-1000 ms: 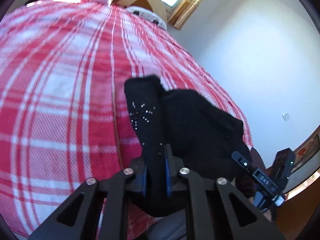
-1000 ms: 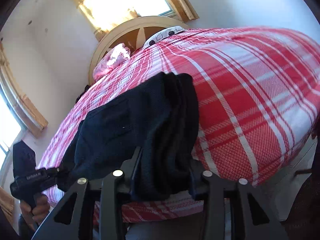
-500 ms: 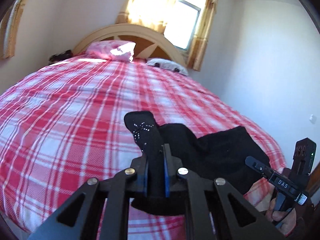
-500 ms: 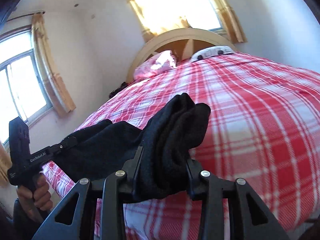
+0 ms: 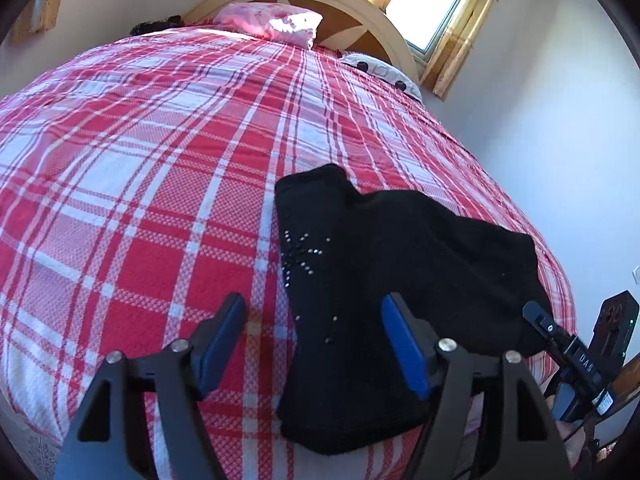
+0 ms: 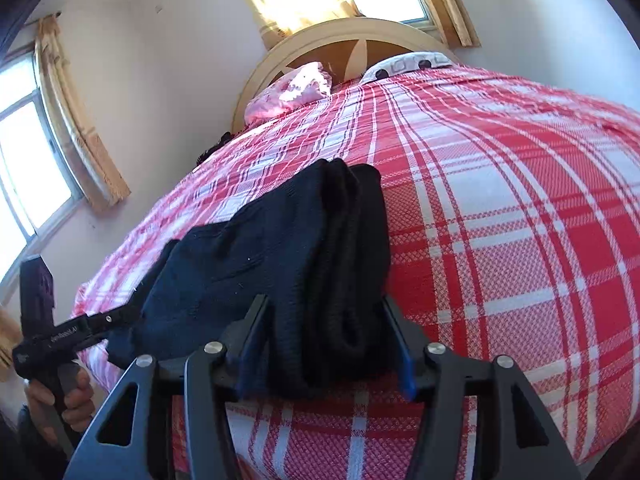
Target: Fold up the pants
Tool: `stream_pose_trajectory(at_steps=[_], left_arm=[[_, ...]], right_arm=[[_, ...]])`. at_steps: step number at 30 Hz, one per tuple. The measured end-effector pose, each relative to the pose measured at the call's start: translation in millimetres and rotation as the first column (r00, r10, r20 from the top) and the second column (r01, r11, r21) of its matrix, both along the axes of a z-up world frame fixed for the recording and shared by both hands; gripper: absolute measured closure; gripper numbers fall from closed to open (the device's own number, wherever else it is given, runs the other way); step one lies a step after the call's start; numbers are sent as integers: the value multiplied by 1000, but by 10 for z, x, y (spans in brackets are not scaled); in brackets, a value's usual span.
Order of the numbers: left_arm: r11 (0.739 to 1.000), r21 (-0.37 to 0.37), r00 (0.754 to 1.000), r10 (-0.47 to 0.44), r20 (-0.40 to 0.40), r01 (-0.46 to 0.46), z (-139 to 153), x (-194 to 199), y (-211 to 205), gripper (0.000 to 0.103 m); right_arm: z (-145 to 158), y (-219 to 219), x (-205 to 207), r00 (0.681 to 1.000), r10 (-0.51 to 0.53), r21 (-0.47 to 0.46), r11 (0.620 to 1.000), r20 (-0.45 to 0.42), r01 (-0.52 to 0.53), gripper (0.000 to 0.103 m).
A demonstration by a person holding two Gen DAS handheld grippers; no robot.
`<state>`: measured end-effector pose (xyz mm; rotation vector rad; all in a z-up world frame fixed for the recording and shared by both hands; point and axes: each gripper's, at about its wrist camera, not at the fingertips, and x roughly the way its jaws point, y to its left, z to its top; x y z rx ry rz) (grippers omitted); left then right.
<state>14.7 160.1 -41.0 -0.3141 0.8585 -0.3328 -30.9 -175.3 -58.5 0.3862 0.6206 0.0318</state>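
Black pants (image 5: 384, 272), folded into a thick bundle with small shiny studs on one part, lie on the red and white plaid bed (image 5: 140, 152) near its foot edge. My left gripper (image 5: 316, 316) is open, its blue pads either side of the bundle's near end without touching it. In the right wrist view the pants (image 6: 280, 264) lie between the fingers of my right gripper (image 6: 326, 320), whose jaws stand wide around the folded edge; it looks open. Each gripper shows at the edge of the other's view.
A pink pillow (image 5: 276, 24) and a white patterned pillow (image 5: 384, 70) lie by the curved wooden headboard (image 6: 340, 44). Curtained windows are behind and to the left. A white wall runs along the bed's right side.
Both grippers lowered the pants onto the bed. The left gripper has opened and let go of the fabric. The right gripper's jaws have spread wider around the fold.
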Motion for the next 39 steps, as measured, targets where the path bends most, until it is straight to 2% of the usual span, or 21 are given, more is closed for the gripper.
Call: stream_pose_trajectory(at_steps=[3, 5, 6, 9, 12, 14, 16, 21, 23, 25, 28, 32, 33, 39], left_arm=[[1000, 2, 1000, -9, 12, 9, -10, 5, -76, 20], [1000, 19, 1000, -14, 25, 13, -18, -51, -136, 19], [1000, 24, 999, -16, 28, 16, -19, -50, -140, 19], [999, 32, 998, -37, 43, 36, -12, -106, -170, 20], [999, 33, 998, -43, 48, 41, -26, -114, -177, 25], [997, 54, 997, -53, 51, 50, -29, -102, -220, 29], [997, 32, 996, -76, 42, 75, -25, -97, -252, 44], [997, -7, 997, -76, 33, 76, -44, -106, -248, 54], [996, -60, 997, -70, 18, 71, -66, -91, -198, 62], [993, -105, 998, -60, -1, 60, -87, -75, -157, 69], [995, -81, 998, -63, 8, 63, -52, -105, -196, 75], [998, 25, 994, -63, 84, 62, 121, -193, -302, 80], [997, 57, 992, -63, 108, 58, 175, -213, -322, 85], [996, 85, 983, -21, 181, 5, 395, -189, -181, 87]], right_arm=[[-17, -147, 40, 1000, -16, 138, 990, 19, 13, 37], [-40, -218, 65, 999, -32, 225, 974, 34, 23, 34], [-47, -226, 74, 999, -40, 236, 971, 37, 30, 34], [-21, -145, 86, 998, -52, 153, 987, 44, 44, 34], [52, 5, 4, 988, -147, -45, 988, 57, 149, 33], [-2, 28, 28, 993, -112, -12, 994, 29, 112, 31], [7, 54, 29, 995, -92, -3, 996, 32, 92, 31], [-14, 178, 72, 999, -43, 18, 999, 12, 43, 32], [-31, 235, 82, 999, -44, -25, 999, 3, 44, 57], [-60, 211, 78, 1000, -29, 2, 1000, 7, 29, 61], [-49, 199, 54, 1000, -17, -3, 1000, 4, 17, 63], [76, 338, 41, 1000, -6, -111, 994, 13, 8, 64], [125, 361, 27, 1000, -1, -125, 992, 27, 4, 64], [356, 522, 87, 996, 49, -156, 987, 77, -37, 64]])
